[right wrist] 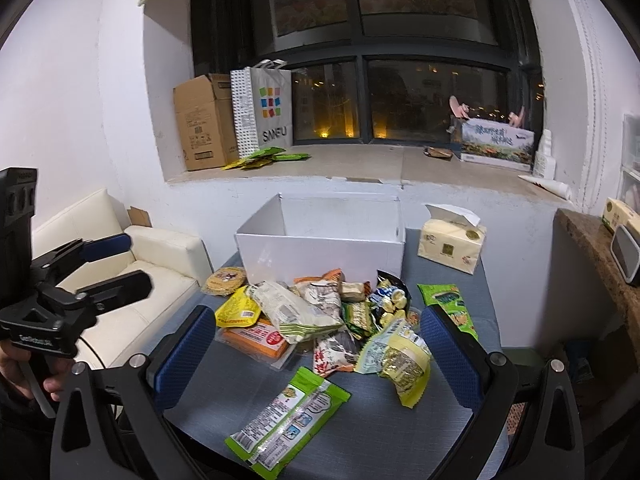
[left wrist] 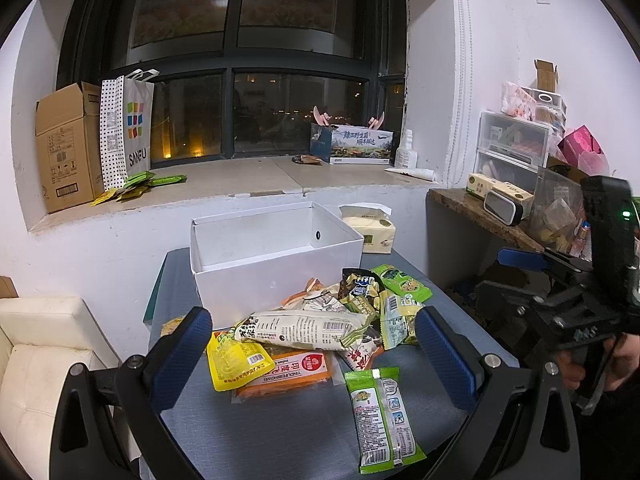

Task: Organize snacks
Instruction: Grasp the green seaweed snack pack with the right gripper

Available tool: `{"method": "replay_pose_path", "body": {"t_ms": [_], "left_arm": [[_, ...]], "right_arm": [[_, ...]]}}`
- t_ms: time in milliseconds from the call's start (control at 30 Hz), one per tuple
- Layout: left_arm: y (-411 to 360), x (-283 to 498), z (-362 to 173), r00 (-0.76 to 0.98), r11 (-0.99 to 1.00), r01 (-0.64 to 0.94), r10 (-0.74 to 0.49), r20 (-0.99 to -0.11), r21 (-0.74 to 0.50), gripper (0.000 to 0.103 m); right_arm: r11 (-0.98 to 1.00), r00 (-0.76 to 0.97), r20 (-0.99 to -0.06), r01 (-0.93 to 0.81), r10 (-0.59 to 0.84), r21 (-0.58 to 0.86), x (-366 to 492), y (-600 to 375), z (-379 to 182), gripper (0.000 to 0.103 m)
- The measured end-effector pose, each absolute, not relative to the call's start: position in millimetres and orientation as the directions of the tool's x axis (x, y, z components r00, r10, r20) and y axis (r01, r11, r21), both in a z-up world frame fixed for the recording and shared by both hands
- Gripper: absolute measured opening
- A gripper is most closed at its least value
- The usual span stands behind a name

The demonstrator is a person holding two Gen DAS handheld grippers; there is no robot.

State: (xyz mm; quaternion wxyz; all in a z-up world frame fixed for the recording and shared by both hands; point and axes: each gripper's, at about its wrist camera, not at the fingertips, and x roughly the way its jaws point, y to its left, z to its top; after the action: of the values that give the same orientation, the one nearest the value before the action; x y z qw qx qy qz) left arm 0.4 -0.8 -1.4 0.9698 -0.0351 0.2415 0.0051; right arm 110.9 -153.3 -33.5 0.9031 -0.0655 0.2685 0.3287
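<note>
Fingers (left wrist: 188, 344) of both grippers spread, empty; snacks (left wrist: 316, 332) heaped on grey table (left wrist: 280, 432).

Home room, lived-in. Cream sofa (right wrist: 132, 276) left of a small surface (left wrist: 304, 420); deep windowsill (left wrist: 240, 178) under a dark night window (left wrist: 240, 80) holds a cardboard box (left wrist: 66, 144) and shopping bag (left wrist: 126, 128). Tissue pack (right wrist: 450, 246) far right; plastic drawer units (left wrist: 514, 144) on right shelf.
</note>
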Motion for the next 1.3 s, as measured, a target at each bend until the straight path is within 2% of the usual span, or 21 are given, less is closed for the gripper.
{"method": "replay_pose_path", "body": {"t_ms": [233, 433, 567, 900, 1000, 1067, 1100, 1200, 1300], "left_arm": [[0.9, 1.0, -6.4, 0.880, 0.998, -0.018, -0.016, -0.474, -0.066, 0.103], [4.8, 5.0, -13.2, 0.871, 0.997, -0.023, -0.017, -0.491, -0.074, 0.103], [7.0, 8.2, -19.3, 0.863, 0.997, -0.027, -0.013, -0.505, -0.071, 0.103], [21.8, 14.9, -35.4, 0.839, 0.994, -0.064, 0.006, -0.543, -0.087, 0.103], [24.3, 15.9, -39.3, 0.833, 0.994, -0.068, 0.009, -0.553, -0.086, 0.103], [27.0, 15.7, -42.7, 0.828, 0.994, -0.070, 0.012, -0.560, -0.081, 0.103], [29.2, 15.7, -44.6, 0.826, 0.994, -0.071, 0.015, -0.564, -0.078, 0.103], [43.0, 17.3, -53.2, 0.815, 0.993, -0.085, 0.024, -0.579, -0.079, 0.103], [63.5, 23.4, -62.3, 0.795, 0.989, -0.114, 0.037, -0.605, -0.090, 0.103]], "right_arm": [[0.823, 0.651, -0.584, -0.565, 0.484, 0.052, 164.1, -178.8, -50.4, 0.103], [0.867, 0.606, -0.697, -0.496, 0.382, 0.044, 259.6, -192.7, -91.2, 0.103], [0.888, 0.522, -0.787, -0.455, 0.328, 0.068, 331.8, -188.5, -133.7, 0.103], [0.888, 0.365, -0.876, -0.439, 0.315, 0.136, 402.3, -161.5, -188.2, 0.102], [0.893, 0.351, -0.902, -0.443, 0.253, 0.078, 402.4, -150.6, -200.1, 0.095], [0.892, 0.366, -0.905, -0.452, 0.214, 0.028, 398.7, -146.9, -202.2, 0.083], [0.893, 0.375, -0.906, -0.449, 0.198, 0.010, 397.2, -146.9, -201.9, 0.067], [0.889, 0.328, -0.896, -0.436, 0.300, 0.138, 394.4, -159.7, -200.8, 0.064], [0.899, 0.380, -0.871, -0.416, 0.311, 0.140, 386.8, -175.3, -191.6, 0.064]]}}
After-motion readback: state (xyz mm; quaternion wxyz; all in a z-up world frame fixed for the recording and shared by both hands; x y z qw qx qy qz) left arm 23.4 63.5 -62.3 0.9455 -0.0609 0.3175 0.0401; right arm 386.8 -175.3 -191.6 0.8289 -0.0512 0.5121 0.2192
